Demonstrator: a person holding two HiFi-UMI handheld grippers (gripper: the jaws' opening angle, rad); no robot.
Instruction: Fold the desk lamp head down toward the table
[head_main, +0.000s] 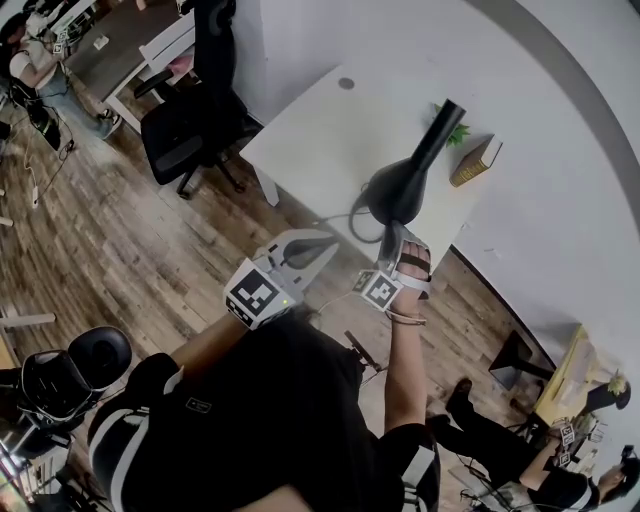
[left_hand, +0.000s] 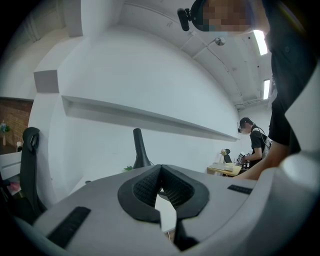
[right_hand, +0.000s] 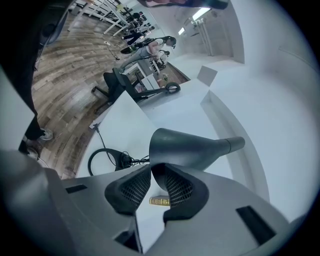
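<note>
the matte black, cone-shaped lamp head (right_hand: 185, 147) sits right at the tips of the right gripper (right_hand: 151, 169). its wide mouth is turned toward the claw and its slim black neck (right_hand: 232, 145) runs away beyond it. the claw's ribbed black pads (right_hand: 177, 187) are drawn almost together, leaving only a thin slit, and they pinch the near rim of the lamp head. how deep the rim goes between them is hard to make out. the lamp's base is hidden behind the head.

below the claw lies the white rectangular table (head_main: 320, 130) on which the lamp stands. a thin black cable (right_hand: 102, 160) loops on it to the claw's left. through the gap behind the pads shows a small book with a gold-brown cover (right_hand: 160, 201). its cover carries print, too small to read. past the neck a little green plant (head_main: 458, 133) peeks out, mostly covered.

the left gripper (head_main: 330, 240) hangs just left of the right one, near the table's edge and apart from the lamp. its pads meet at the tips and hold nothing. each gripper carries a cube with black-and-white square markers (head_main: 255, 295), patterns only, with no words.

farther left stands a black mesh office chair (head_main: 190, 130) on a wooden plank floor (head_main: 100, 240).
</note>
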